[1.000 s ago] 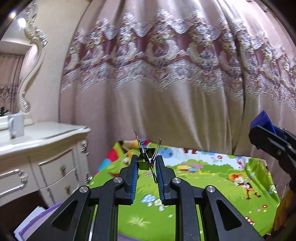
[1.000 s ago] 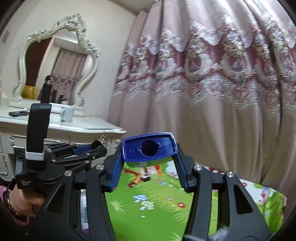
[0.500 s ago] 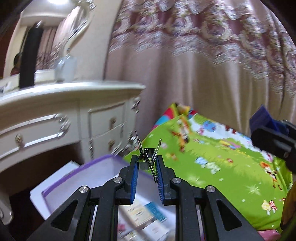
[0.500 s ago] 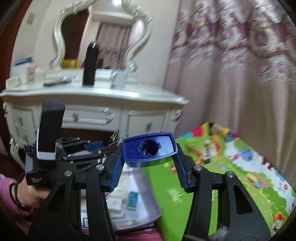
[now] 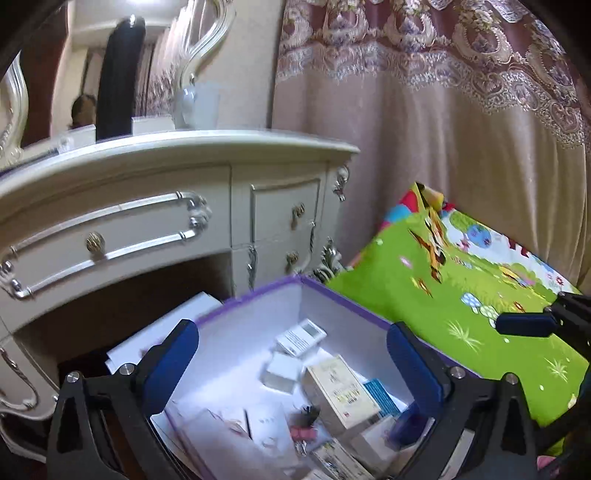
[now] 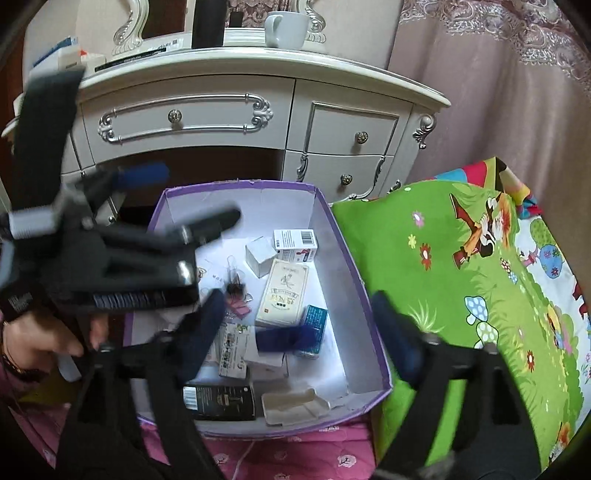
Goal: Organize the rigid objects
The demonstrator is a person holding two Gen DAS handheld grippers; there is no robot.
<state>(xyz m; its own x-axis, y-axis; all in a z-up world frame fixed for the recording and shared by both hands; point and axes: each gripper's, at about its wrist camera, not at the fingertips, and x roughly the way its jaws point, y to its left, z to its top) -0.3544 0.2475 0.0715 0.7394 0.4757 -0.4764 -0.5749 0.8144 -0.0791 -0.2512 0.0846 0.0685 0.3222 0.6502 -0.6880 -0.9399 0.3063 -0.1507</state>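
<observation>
A purple-rimmed cardboard box (image 6: 354, 280) (image 5: 332, 295) with a white inside holds several small cartons. My left gripper (image 5: 290, 363) (image 6: 177, 199) hangs over the box's left side, jaws opening wide with nothing between them. A black binder clip (image 6: 234, 284) (image 5: 308, 411) lies on the box floor beside a pink clip (image 6: 240, 310). My right gripper (image 6: 301, 328) is above the box's near half, jaws opening. A blurred blue plastic piece (image 6: 284, 338) (image 5: 406, 424) sits in the box below it, clear of both pads.
A white dresser (image 6: 258, 110) (image 5: 258, 206) with a mug (image 6: 286, 22) stands behind the box. A green cartoon mat (image 6: 461, 277) (image 5: 461, 302) lies to its right before a curtain (image 5: 443, 147). A pink quilt (image 6: 295, 458) is under the box. A person's hand (image 6: 48, 339) holds the left gripper.
Both grippers swung down and left from the curtain to over the box. The left let go of the binder clip and the right released the blue piece; both jaws spread.
</observation>
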